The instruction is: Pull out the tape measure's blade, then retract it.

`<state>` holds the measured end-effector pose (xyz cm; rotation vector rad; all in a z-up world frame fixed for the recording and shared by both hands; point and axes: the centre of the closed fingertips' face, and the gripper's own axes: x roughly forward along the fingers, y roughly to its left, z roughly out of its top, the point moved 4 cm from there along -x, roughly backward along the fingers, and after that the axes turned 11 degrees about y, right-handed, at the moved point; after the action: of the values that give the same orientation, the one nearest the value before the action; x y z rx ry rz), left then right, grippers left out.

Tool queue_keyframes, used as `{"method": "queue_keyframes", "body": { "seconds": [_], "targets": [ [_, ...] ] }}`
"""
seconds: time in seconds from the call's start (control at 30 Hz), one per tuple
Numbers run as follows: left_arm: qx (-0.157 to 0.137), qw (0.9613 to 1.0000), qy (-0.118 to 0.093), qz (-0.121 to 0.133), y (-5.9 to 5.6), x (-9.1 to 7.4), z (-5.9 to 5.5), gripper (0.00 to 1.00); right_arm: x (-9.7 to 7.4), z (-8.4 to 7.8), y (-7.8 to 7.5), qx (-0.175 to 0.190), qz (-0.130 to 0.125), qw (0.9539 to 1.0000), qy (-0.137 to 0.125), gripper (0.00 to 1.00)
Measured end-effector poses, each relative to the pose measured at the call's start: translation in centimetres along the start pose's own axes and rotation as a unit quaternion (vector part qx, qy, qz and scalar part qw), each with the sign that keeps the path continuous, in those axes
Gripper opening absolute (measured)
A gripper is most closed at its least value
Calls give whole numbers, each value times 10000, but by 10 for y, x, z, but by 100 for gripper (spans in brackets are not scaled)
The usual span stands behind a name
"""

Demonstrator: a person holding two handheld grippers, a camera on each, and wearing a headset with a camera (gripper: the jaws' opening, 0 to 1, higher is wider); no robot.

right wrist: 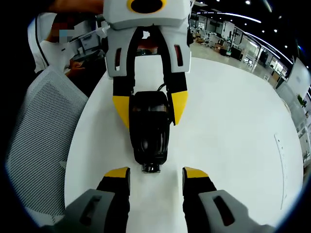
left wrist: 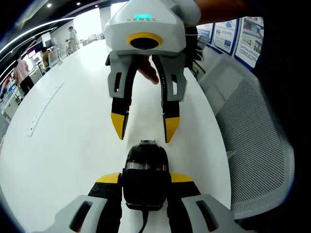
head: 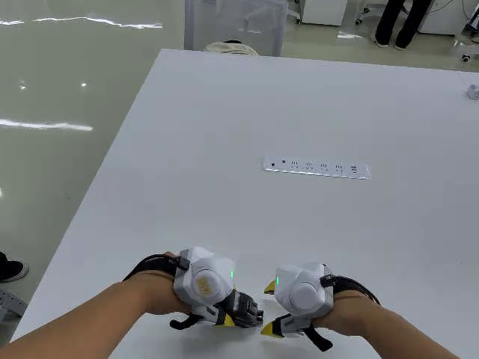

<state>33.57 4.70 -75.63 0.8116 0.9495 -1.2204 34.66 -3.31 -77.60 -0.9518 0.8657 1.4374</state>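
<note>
Two grippers face each other tip to tip over the white tabletop, with the black tape measure between them. The left gripper is clamped on the tape measure: its yellow-tipped jaws press on the two flanks of the case, which fills the gap between them. Whether the case rests on the tabletop or hangs just above it, I cannot tell.

The right gripper sits just beyond the tape measure's free end, its jaws spread wide and touching nothing. In the right gripper view a small metal tip at the tape measure's front end sits about level with the right gripper's yellow tips, midway in the gap and clear of both (the case itself is ahead of those tips, not between them).

In the head view the tape measure shows as a dark block between the two white gripper bodies, with a hand behind each. A white power strip lies flat well beyond the tape measure, on the far side from the person. A grey mesh chair stands off the tabletop's edge, to the tape measure's side.
</note>
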Motion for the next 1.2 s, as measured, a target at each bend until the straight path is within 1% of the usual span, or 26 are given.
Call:
{"method": "queue_keyframes", "body": {
  "seconds": [0.13,0.2,0.43,0.67,0.8,0.87,0.9,1.0,1.07,1.2],
  "targets": [
    [76,10000,51,7,0,1,1,32,8,-2,2,-65,64,9999,107,39],
    [61,10000,67,-2,0,1,1,32,10,-2,3,-101,99,9997,175,37],
    [14,10000,25,-11,0,1,1,32,14,1,5,-133,186,9995,225,30],
    [-24,10000,-16,-29,1,1,0,32,19,1,4,-154,271,9989,349,21],
    [-48,10000,-42,-38,1,1,1,32,22,-1,5,-254,293,9983,442,19],
    [-56,10000,-56,-39,2,1,0,32,22,0,4,-286,293,9983,426,19],
    [-57,10000,-60,-38,1,1,1,32,22,1,4,-237,312,9983,435,19],
    [-57,10000,-65,-30,1,1,1,32,22,1,5,-258,320,9980,473,19],
    [-72,9999,-72,-23,2,1,1,32,22,3,5,-270,289,9978,533,18],
    [-83,9999,-90,-15,2,0,1,32,23,3,4,-142,236,9975,646,18]
  ]
}}
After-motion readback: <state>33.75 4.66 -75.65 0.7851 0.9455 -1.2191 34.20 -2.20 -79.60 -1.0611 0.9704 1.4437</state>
